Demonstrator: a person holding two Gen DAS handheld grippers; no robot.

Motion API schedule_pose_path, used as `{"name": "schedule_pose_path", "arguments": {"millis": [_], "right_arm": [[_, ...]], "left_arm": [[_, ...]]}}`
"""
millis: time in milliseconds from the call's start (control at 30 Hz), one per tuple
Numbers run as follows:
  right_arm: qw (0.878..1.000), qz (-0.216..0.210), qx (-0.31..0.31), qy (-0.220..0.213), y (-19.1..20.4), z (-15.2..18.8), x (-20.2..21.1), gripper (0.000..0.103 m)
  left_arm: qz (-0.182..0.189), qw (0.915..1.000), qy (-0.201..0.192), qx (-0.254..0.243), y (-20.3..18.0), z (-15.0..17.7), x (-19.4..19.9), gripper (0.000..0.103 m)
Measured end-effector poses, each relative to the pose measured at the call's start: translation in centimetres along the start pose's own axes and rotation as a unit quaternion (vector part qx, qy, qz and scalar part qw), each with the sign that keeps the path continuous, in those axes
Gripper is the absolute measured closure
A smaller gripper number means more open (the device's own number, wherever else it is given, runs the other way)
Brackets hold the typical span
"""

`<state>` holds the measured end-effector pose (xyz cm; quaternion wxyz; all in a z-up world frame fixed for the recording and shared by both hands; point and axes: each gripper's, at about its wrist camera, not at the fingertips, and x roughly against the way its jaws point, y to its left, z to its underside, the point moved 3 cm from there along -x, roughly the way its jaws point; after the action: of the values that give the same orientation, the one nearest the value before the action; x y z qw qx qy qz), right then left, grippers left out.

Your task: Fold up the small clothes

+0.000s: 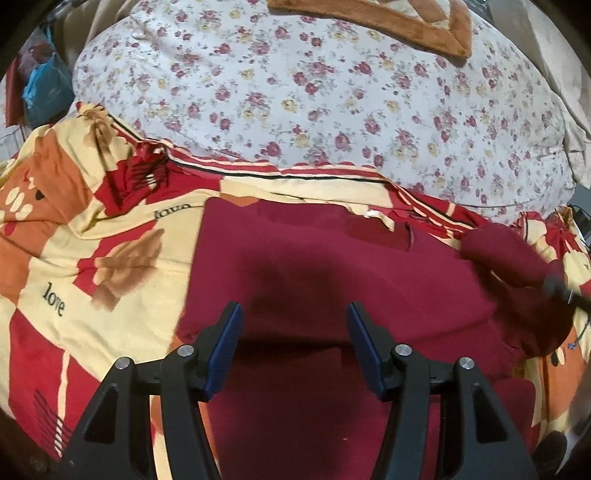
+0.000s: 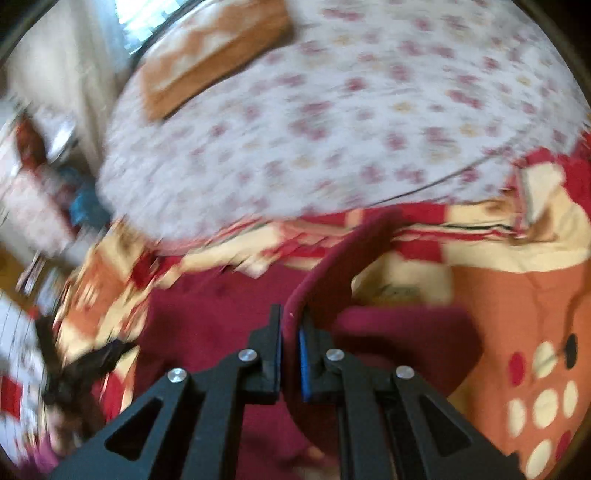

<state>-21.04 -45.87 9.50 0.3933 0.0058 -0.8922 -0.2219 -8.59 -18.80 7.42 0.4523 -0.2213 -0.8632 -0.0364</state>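
Note:
A dark red garment (image 1: 332, 273) lies spread on a patterned red, cream and orange bedsheet (image 1: 74, 258). My left gripper (image 1: 294, 314) is open and empty, hovering just above the garment's middle. At the right edge of the left wrist view, the right gripper (image 1: 565, 291) lifts a rolled edge of the garment. In the blurred right wrist view, my right gripper (image 2: 291, 321) is shut on a raised fold of the garment (image 2: 332, 266), with the rest of the cloth (image 2: 221, 325) lying below.
A white floral quilt (image 1: 314, 96) is bunched behind the garment. A brown and cream cushion (image 1: 388, 22) lies on it at the back. Clutter and a blue bag (image 1: 40, 85) sit off the bed's left side.

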Motion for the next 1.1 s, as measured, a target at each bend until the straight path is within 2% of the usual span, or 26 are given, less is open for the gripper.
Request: {"name": "schedule_pose_path", "arguments": {"millis": [100, 167, 200, 267, 400, 500, 600, 700, 733, 800, 867, 933, 1000, 1100], "right_arm": [[0.998, -0.032, 0.014, 0.055, 2.3, 3.7, -2.2, 0.081], [0.995, -0.05, 0.007, 0.083, 2.6, 5.5, -3.1, 0.053], [0.994, -0.047, 0.007, 0.093, 2.6, 6.3, -3.5, 0.051], [0.995, -0.033, 0.016, 0.097, 2.7, 7.2, -3.8, 0.051], [0.996, -0.055, -0.004, 0.074, 2.3, 7.0, -2.7, 0.051], [0.996, -0.07, -0.016, 0.05, 1.8, 6.8, -0.9, 0.051], [0.997, -0.076, -0.02, 0.023, 1.3, 6.3, 1.0, 0.047], [0.997, -0.071, -0.029, 0.006, 0.1, 6.0, 2.3, 0.045], [0.997, -0.071, -0.034, 0.002, -0.3, 5.9, 2.7, 0.045], [0.997, -0.071, -0.042, -0.007, -1.1, 5.8, 3.2, 0.045], [0.996, -0.069, -0.049, -0.014, -1.6, 5.8, 3.5, 0.045], [0.996, -0.062, -0.057, -0.021, -2.2, 5.6, 3.8, 0.045], [0.996, -0.051, -0.063, -0.032, -2.8, 5.4, 4.4, 0.045], [0.996, -0.035, -0.07, -0.048, -3.4, 4.9, 5.4, 0.045]], "left_arm": [[0.018, 0.9997, 0.012, -0.007, -1.3, -0.2, -0.5, 0.065], [0.039, 0.9988, 0.023, -0.018, -2.7, -0.4, -0.8, 0.065], [0.051, 0.998, 0.028, -0.026, -3.7, -0.6, -0.9, 0.065], [0.063, 0.9969, 0.031, -0.036, -4.9, -0.9, -1.3, 0.065], [0.078, 0.9952, 0.04, -0.043, -7.2, -2.2, -3.1, 0.065], [0.062, 0.996, 0.043, -0.048, -8.5, -3.2, -5.3, 0.065], [0.039, 0.9956, 0.037, -0.076, -9.9, -4.0, -7.3, 0.065], [0.03, 0.9919, 0.064, -0.106, -11.7, -4.0, -9.9, 0.065], [0.029, 0.9903, 0.077, -0.111, -12.0, -3.8, -10.5, 0.068], [0.027, 0.9866, 0.107, -0.12, -12.8, -3.1, -11.9, 0.103], [0.022, 0.9876, 0.097, -0.122, -13.1, -2.9, -11.9, 0.103], [0.039, 0.9894, 0.086, -0.111, -13.0, -3.5, -10.8, 0.103], [0.061, 0.9926, 0.051, -0.091, -12.1, -5.0, -8.4, 0.103], [0.056, 0.9964, -0.008, -0.064, -9.6, -7.7, -4.2, 0.103]]}}
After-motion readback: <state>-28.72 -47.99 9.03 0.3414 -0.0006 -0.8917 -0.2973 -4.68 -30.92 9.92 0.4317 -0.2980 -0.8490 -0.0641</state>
